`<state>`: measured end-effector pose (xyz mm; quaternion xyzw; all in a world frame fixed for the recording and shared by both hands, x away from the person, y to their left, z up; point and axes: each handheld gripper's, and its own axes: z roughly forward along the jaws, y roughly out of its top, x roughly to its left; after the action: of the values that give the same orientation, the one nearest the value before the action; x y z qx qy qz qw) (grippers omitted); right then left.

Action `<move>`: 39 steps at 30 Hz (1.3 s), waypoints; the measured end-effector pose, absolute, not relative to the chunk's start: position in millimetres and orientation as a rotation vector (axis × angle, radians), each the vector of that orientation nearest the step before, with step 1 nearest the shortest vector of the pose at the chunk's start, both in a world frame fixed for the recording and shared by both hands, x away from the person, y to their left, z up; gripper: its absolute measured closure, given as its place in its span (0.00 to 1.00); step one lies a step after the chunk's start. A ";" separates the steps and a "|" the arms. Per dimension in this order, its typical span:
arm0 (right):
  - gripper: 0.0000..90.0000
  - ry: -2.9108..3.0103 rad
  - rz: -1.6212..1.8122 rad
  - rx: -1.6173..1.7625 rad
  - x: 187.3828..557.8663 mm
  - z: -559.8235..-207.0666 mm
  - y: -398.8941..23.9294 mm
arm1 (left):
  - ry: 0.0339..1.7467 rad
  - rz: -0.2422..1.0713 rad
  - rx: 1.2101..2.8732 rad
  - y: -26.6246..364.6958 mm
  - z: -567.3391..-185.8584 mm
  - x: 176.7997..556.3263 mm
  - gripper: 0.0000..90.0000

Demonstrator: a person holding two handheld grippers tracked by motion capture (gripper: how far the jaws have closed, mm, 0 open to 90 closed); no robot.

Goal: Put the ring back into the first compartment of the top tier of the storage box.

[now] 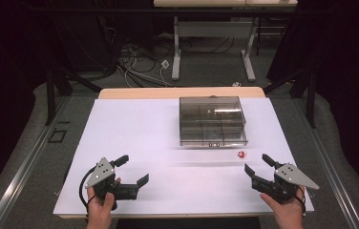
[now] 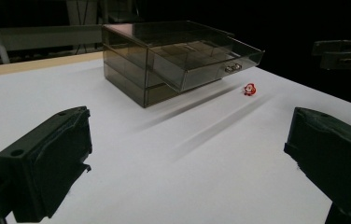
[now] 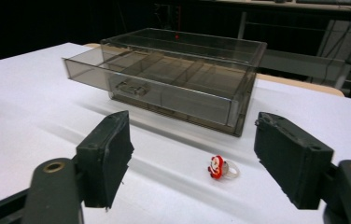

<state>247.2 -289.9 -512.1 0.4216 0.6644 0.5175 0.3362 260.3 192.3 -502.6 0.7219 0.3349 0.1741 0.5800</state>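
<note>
A smoky clear drawer box (image 1: 211, 121) stands on the white table sheet (image 1: 134, 129), its top drawer (image 3: 131, 84) pulled partly out toward me. A small red-and-white ring (image 1: 241, 154) lies on the sheet just in front of the box's right corner. My right gripper (image 1: 258, 164) sits open just right of and nearer than the ring. In the right gripper view the ring (image 3: 218, 168) lies a little beyond the open gripper (image 3: 194, 154), slightly right of centre. My left gripper (image 1: 133, 170) rests open at the front left, nothing between its fingers (image 2: 47, 163). From there the ring (image 2: 249, 89) is far off.
Beyond the sheet is the table's wooden back edge (image 1: 182, 93), then a floor with cables and a white desk frame (image 1: 213, 47). Dark curtains close both sides. The right gripper's jaw (image 2: 346, 53) shows at the upper right of the left gripper view.
</note>
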 end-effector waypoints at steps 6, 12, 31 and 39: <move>0.34 1.725 1.348 1.172 255.5 -517.0 -298.3 | 0.777 0.403 1.691 191.2 -503.1 262.4 0.00; 0.33 1.720 1.355 1.143 261.2 -519.3 -299.6 | 0.776 0.402 1.695 191.9 -502.9 259.4 0.00; 0.48 1.836 1.277 1.195 291.9 -528.3 -311.1 | 0.781 0.412 1.698 195.9 -502.4 254.3 0.00; 0.51 1.882 1.226 1.222 304.9 -535.6 -310.7 | 0.781 0.412 1.693 195.0 -502.9 254.6 0.00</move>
<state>304.9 -310.7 -535.6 0.4578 0.7046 0.4592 0.2882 254.6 195.0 -502.9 0.7237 0.3338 0.1759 0.5779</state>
